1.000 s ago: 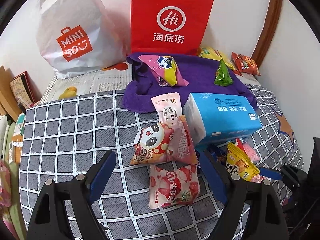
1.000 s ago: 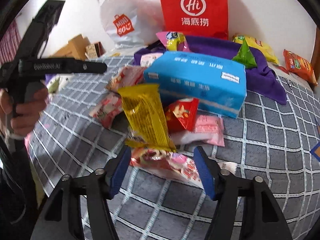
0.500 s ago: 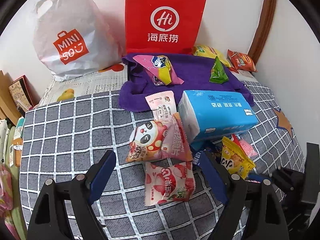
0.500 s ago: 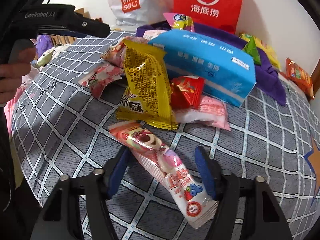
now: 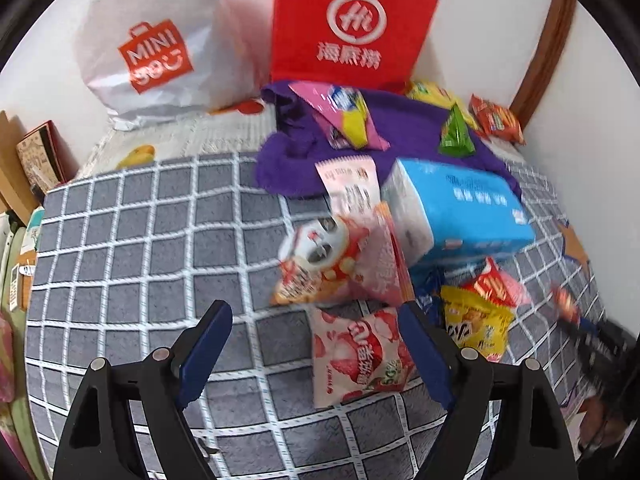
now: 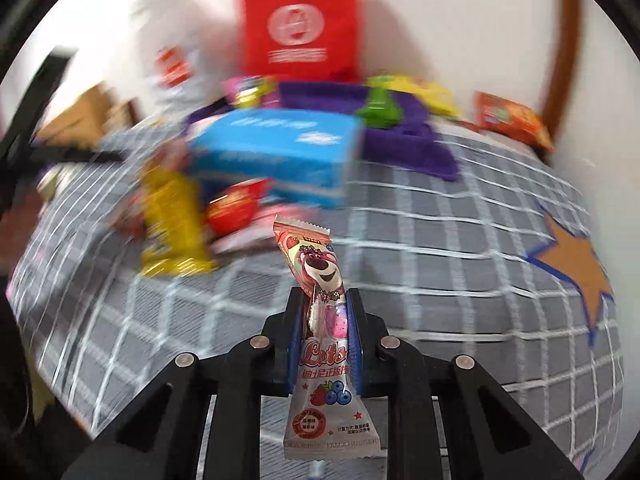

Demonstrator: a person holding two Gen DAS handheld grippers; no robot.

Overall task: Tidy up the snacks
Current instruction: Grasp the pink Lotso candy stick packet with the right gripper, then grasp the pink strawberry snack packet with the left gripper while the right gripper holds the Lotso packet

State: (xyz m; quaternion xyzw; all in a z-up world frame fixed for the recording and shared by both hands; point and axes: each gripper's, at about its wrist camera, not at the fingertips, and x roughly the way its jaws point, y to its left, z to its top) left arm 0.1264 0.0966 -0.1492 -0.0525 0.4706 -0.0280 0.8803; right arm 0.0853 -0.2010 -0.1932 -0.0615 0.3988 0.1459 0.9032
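My right gripper [image 6: 325, 300] is shut on a long pink bear candy packet [image 6: 316, 268] and holds it upright above the grey checked bedspread [image 6: 440, 264]. My left gripper [image 5: 316, 324] is open above a strawberry snack bag [image 5: 360, 356]. Beyond it lie a panda snack bag [image 5: 320, 256], a pink packet [image 5: 352, 184] and a yellow bag [image 5: 476, 324]. A blue tissue pack [image 5: 460, 208] lies behind them. A purple towel [image 5: 408, 120] holds a pink-yellow bag [image 5: 344, 116] and a green triangle snack [image 5: 456, 136].
A red bag [image 5: 352, 28] and a white Miniso bag [image 5: 160, 48] stand against the back wall. Yellow [image 6: 424, 92] and orange [image 6: 516, 120] snack bags lie at the back right. Boxes [image 5: 36, 160] stand at the bed's left edge.
My right gripper has shut on the pink bear candy packet and lifted it off the bedspread. My left gripper has shifted slightly left, still open.
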